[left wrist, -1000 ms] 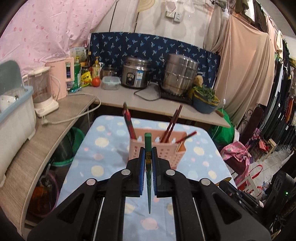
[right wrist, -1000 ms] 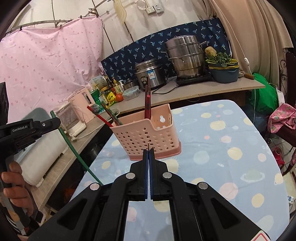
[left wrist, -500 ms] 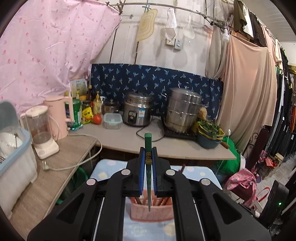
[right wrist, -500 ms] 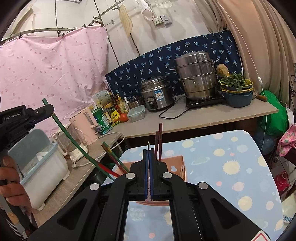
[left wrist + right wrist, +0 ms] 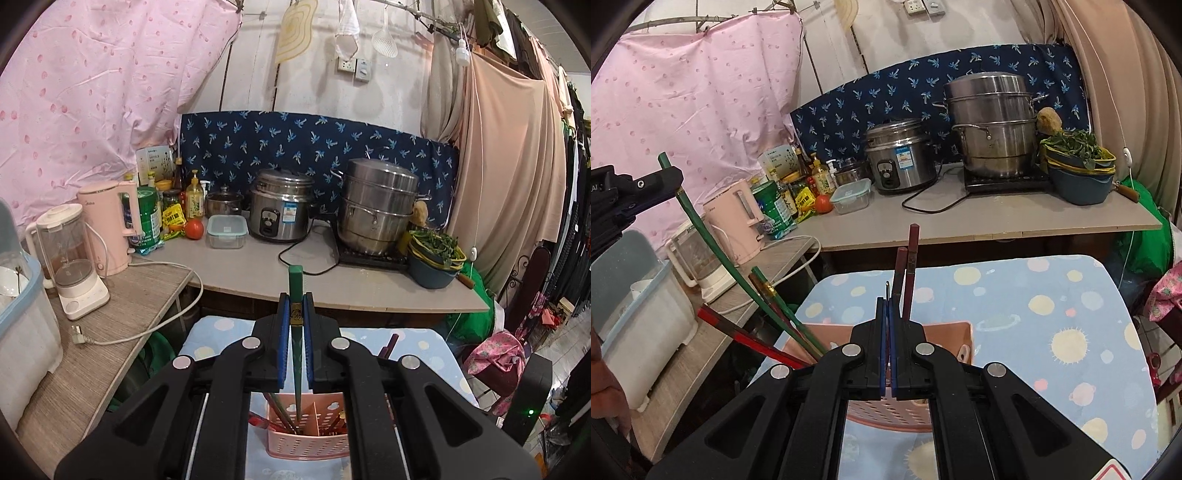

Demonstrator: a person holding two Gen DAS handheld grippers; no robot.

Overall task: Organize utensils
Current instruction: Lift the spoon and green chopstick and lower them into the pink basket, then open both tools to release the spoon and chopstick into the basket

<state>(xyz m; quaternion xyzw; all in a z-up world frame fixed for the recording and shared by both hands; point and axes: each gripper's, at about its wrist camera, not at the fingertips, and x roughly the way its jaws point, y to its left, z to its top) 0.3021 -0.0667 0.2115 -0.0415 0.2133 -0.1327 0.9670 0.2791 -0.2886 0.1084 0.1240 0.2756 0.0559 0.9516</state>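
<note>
The left gripper [image 5: 295, 345] has come over the pink utensil basket [image 5: 308, 445] – pinched tight on a green chopstick [image 5: 297, 373], tip now inside. The right gripper [image 5: 888, 354] is squeezed on something thin – I cannot tell what. Letting go looks next.

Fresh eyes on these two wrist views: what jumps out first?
The green chopstick clamped in the left gripper, its tip down inside the pink perforated utensil basket on the spotted blue tablecloth. Next, the basket's other chopsticks: dark red ones standing up, red and green ones leaning left. Behind, a steel steamer pot and rice cooker dominate the counter.
</note>
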